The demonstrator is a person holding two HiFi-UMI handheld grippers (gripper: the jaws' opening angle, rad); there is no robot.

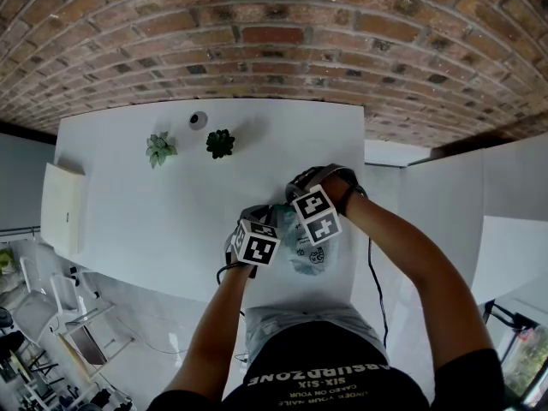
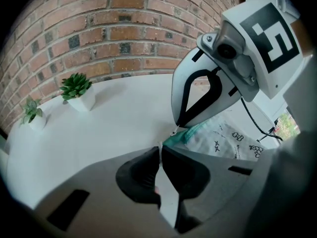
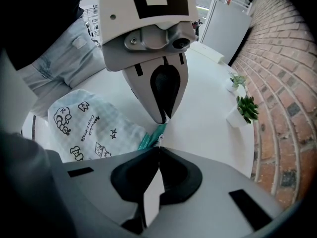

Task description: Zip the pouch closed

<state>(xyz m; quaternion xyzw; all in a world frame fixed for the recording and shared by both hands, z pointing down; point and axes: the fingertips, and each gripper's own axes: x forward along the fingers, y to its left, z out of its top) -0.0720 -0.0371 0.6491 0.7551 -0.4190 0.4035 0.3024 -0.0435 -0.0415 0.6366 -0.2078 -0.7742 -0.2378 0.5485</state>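
Both jaws were clamped at the 12 o'clock end of the pouch (image 1: pixel 310 251) — left gripper (image 2: pixel 160 151) on cloth beside the zip (image 3: pixel 150 137), right gripper (image 3: pixel 158 151) seemingly on its pull (image 2: pixel 176 131) — closing run apparently yet to come.

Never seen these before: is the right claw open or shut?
Shut: right gripper jaws meet, pinching the pouch at its teal zipper.

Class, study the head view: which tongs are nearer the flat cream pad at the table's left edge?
Left. The left tongs are to the right of the cream pad, across bare table. The right tongs sit farther right still, beyond the left ones.
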